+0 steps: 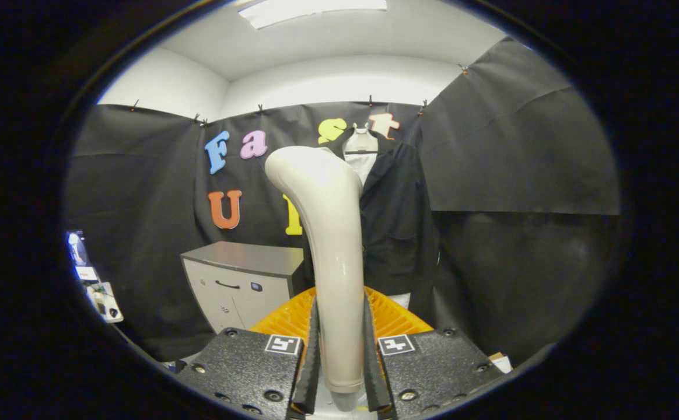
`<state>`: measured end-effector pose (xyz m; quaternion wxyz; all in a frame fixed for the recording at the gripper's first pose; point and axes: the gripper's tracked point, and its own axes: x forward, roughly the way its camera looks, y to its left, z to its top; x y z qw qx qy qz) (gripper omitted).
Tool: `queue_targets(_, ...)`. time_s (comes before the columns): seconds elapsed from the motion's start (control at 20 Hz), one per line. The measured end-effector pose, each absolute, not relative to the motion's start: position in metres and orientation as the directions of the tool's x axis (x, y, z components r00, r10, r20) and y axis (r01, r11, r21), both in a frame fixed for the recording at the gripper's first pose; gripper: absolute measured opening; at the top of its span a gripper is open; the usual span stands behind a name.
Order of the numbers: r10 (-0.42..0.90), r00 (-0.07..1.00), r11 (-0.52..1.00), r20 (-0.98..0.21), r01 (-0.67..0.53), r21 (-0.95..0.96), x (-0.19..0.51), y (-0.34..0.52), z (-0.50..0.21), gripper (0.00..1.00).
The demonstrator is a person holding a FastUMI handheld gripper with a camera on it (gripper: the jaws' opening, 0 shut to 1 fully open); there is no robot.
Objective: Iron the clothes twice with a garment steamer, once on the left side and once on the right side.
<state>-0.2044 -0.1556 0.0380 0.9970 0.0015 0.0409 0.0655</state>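
nothing readable here, just square black-and-white marker tags (283,344) on top of the claw (340,350) whose two fingers clamp the steamer handle (331,233).

This is a rigged recording booth inside a plain room, more lab or studio than a home. Black cloth (141,192) hangs pinned with small clips as makeshift walls, and above it show bare white walls and a white ceiling with a flat light panel (313,9) at 12 o'clock. A dark jacket (395,227) over a white shirt hangs on a hanger (361,142) against the cloth like a staged prop. At 7 o'clock from it stands a grey office-type cabinet (240,280) with a drawer handle. Far out at 9 o'clock, some small devices (94,280) sit clustered, too blurred to identify.
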Motion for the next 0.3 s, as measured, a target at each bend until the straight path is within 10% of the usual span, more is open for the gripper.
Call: queue_targets(0.3,0.106,0.992,0.994,-0.067,-0.105,0.018,-0.2045,-0.1551,0.0470,0.35)
